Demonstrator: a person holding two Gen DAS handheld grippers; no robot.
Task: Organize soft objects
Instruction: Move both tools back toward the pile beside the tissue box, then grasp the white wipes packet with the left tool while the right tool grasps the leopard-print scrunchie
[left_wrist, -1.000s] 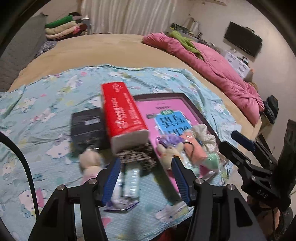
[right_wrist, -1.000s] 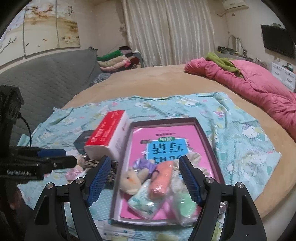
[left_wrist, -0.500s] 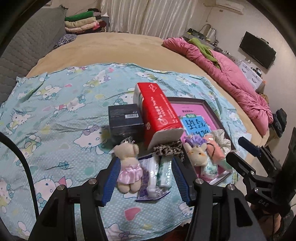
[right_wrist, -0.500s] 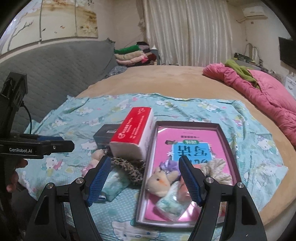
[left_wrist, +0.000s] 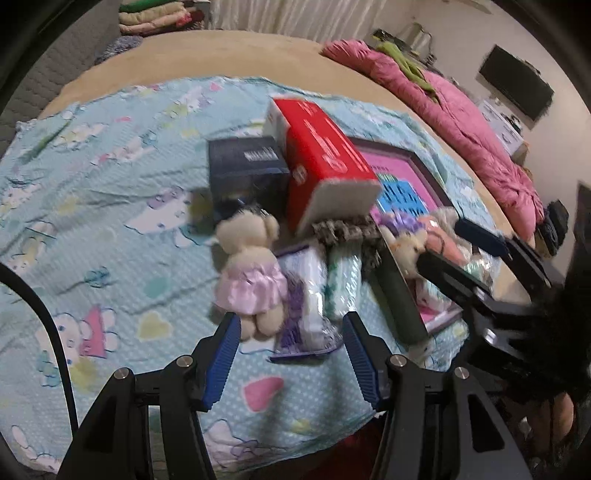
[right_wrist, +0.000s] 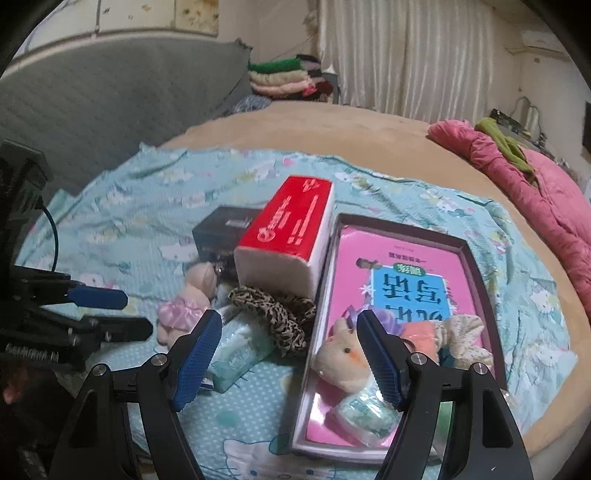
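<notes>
The left gripper (left_wrist: 291, 347) has its jaws half apart and empty, just below the small bear (left_wrist: 251, 273) and a tissue pack (left_wrist: 306, 295) at frame centre. The right gripper (right_wrist: 288, 354) stands wide, empty, above the leopard scrunchie (right_wrist: 277, 314). Right of it, the tray (right_wrist: 476, 266) holds soft toys on the bed.

My left gripper (left_wrist: 291, 332) and right gripper (right_wrist: 288, 332) look alike: black angular frames, silver screw heads at the joints, ribbed blue pads (left_wrist: 221, 360) lining each finger. A thin black cable (left_wrist: 55, 332) curves beside the left one.
</notes>
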